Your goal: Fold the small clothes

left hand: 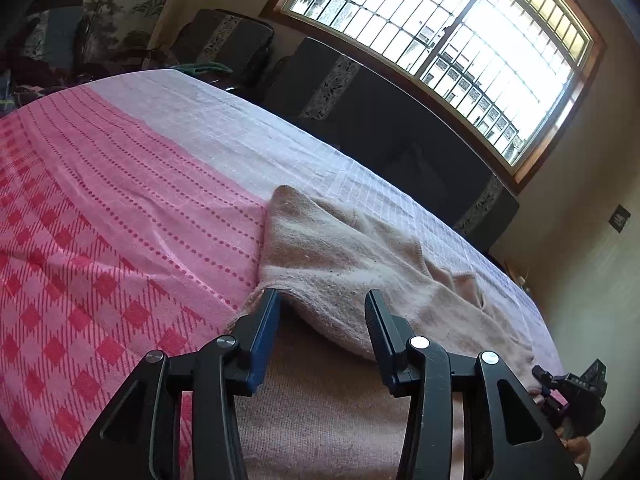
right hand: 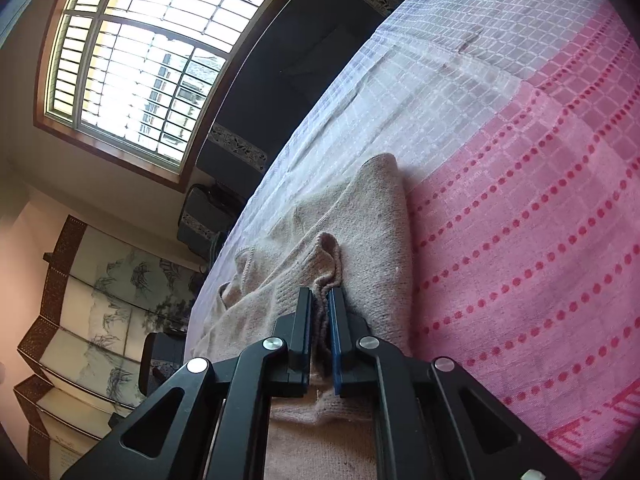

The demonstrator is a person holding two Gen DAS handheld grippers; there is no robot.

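Your left tongs [left hand: 322, 300] are tilted down over the near edge of the beige sweater [left hand: 348, 248], jaws apart with a fold of knit sitting between them but not pinched, so that side's basically let go. Your right tongs [right hand: 320, 300] angle down the same way and are clamped tight on a bunched ribbed hem of the sweater. The sweater itself lies crumpled on the bed [left hand: 120, 184], across the pink-and-white blanket.

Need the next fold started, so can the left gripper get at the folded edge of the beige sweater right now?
Probably yes: the left gripper is open with the beige sweater edge lying right between its fingers, nothing blocking.
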